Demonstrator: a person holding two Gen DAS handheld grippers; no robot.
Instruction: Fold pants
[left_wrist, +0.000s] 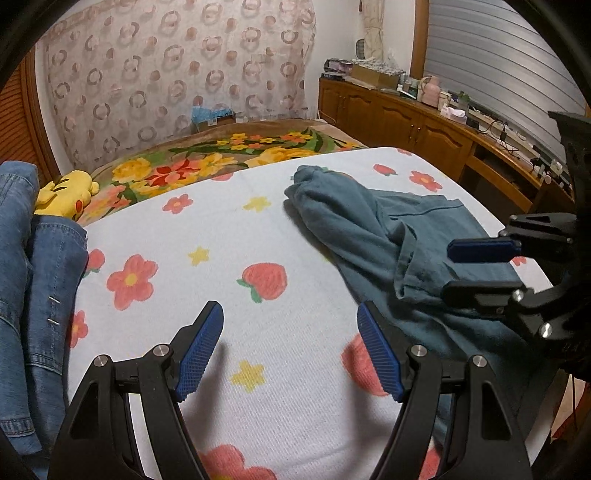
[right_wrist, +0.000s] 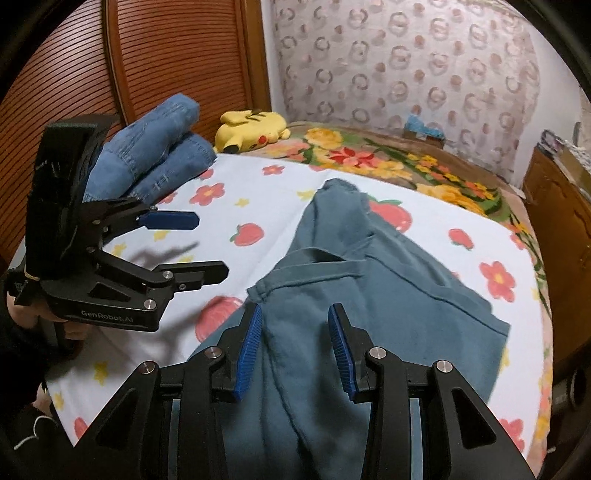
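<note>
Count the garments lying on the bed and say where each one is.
2. The teal pants lie crumpled on the flowered sheet under the right claw. The folded blue jeans sit at the bed's far left edge, beside the yellow plush toy. More may be hidden out of frame.

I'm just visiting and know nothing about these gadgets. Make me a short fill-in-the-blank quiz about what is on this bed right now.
1. The teal pants lie on a sheet printed with flowers, stars and ____.
2. The plush toy beside the folded jeans is coloured ____.
3. The right gripper hangs over the ____ garment.
4. The left gripper has ____ between its pads.

Missing words: strawberries; yellow; teal; nothing
</note>
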